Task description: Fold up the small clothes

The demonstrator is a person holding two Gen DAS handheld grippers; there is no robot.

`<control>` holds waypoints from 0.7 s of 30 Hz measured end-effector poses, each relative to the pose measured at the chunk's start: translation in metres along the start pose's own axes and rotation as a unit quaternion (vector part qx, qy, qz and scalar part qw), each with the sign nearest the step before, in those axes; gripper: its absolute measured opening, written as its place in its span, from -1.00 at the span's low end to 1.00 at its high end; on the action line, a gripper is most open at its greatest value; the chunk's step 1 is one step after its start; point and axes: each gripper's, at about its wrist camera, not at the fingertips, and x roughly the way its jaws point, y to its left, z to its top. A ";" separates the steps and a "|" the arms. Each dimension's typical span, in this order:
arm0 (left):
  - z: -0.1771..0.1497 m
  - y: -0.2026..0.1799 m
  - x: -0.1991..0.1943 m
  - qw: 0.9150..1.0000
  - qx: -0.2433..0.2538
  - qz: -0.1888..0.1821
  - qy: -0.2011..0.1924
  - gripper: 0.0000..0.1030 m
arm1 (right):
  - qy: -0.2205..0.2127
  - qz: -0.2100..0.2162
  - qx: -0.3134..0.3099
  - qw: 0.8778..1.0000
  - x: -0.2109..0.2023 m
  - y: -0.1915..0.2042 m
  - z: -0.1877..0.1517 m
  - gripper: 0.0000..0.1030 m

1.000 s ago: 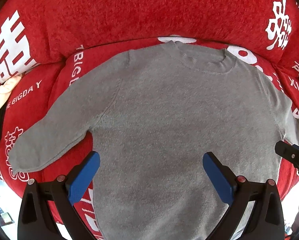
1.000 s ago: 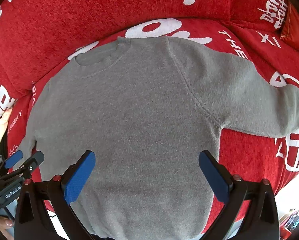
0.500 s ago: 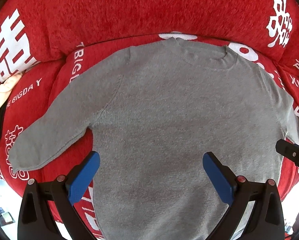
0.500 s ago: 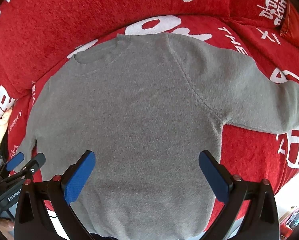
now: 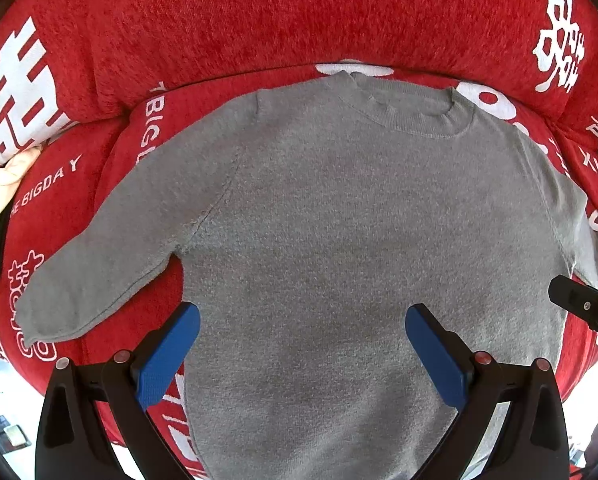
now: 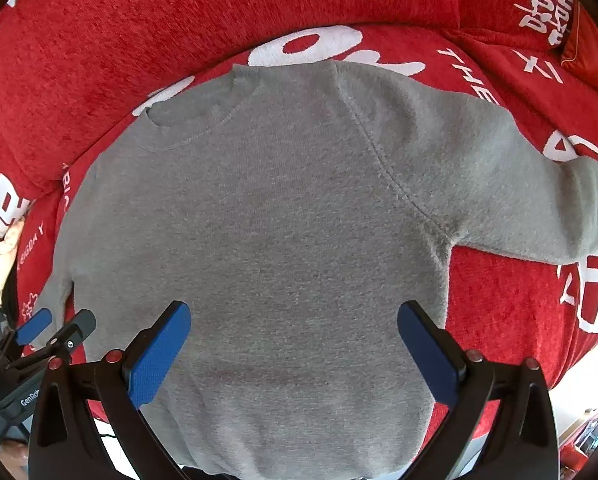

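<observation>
**Grey sweater flat on red sofa, both claws open above it**

Red sofa (image 5: 259, 20) with white printed lettering and characters, seat cushion and backrest both covered in same fuzzy red fabric. Cream cloth (image 5: 3, 184) bunched at far left edge of seat, something dark beside it, too squeezed by the lens to identify. Bright floor past front edge of seat, blurred.

Grey sweater (image 5: 339, 220) spread flat, front up, on seat cushion, round collar toward backrest, hem toward camera and hanging over front edge. In left wrist view, one sleeve (image 5: 111, 248) angled out and down to the left, cuff lying on the red fabric near seat edge. In right wrist view, other sleeve (image 6: 519, 184) stretched out to the right, cuff near frame edge. No folds made, body smooth, faint wrinkles only.

Left claw (image 5: 301, 350) wide open, blue pads (image 5: 167, 356) well apart, nothing held, hovering over lower body of sweater, left pad over side seam below armpit. Contact with fabric not clear. Also seen at lower left of right wrist view (image 6: 53, 326), near the other side edge of sweater.

Right claw (image 6: 293, 346) wide open too, empty, blue pads (image 6: 429, 354) spread over lower half of sweater, right pad near side edge. Black tip of it visible at right edge of left wrist view (image 5: 583, 308).
</observation>
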 end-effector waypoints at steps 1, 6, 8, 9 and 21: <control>0.000 0.000 0.000 1.000 0.000 0.000 0.000 1.00 | 0.000 0.000 -0.001 1.000 0.000 0.000 0.000 1.00; 0.001 0.000 0.001 1.000 -0.002 -0.003 0.002 1.00 | 0.000 0.001 0.001 1.000 0.001 0.001 0.001 1.00; 0.001 0.000 0.002 1.000 -0.002 -0.003 0.003 1.00 | 0.000 0.000 0.001 1.000 0.001 0.002 0.000 1.00; 0.001 0.000 0.001 1.000 -0.002 -0.003 0.003 1.00 | 0.000 -0.001 0.000 1.000 0.002 0.002 0.000 1.00; 0.000 0.001 0.003 1.000 -0.003 -0.004 0.004 1.00 | 0.001 0.000 0.001 1.000 0.002 0.003 0.001 1.00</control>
